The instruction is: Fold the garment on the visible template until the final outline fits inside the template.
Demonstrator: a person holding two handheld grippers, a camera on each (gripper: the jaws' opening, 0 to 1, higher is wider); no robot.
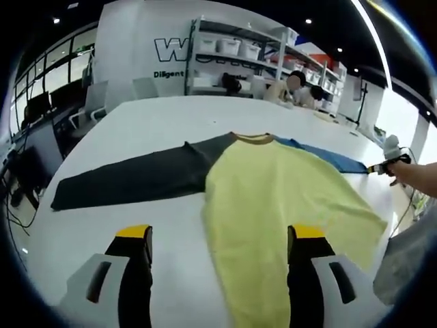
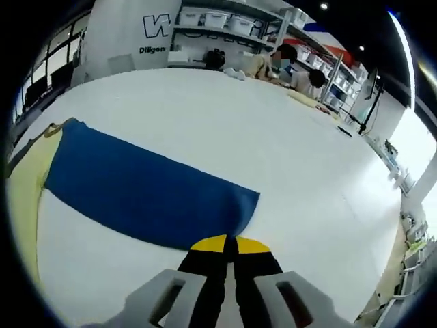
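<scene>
My left claw (image 1: 218,249) hangs with its jaws wide apart, holding nothing, low over the white bench (image 1: 150,130) with one jaw on either side of the shirt's (image 1: 273,205) near edge. From the left gripper view the shirt lies flat and spread: the dark grey sleeve (image 1: 130,179) runs far out to the left, the yellow body sits in the middle with its collar (image 1: 254,139) away from me, and the blue sleeve (image 1: 328,157) stretches off to the right. Laid out like this, I judge no fold has been made yet.

My right claw (image 2: 229,244) has its yellow tips pressed together at the cuff end of the blue sleeve (the edge sits right at the tips), so I think it is pinching the cloth, ready to carry the sleeve across the body.

I can't make out any template outline on the bench. The shirt's lower hem is cut off by my own jaws, and the shelves (image 1: 239,55) behind are too blurred to read.
</scene>
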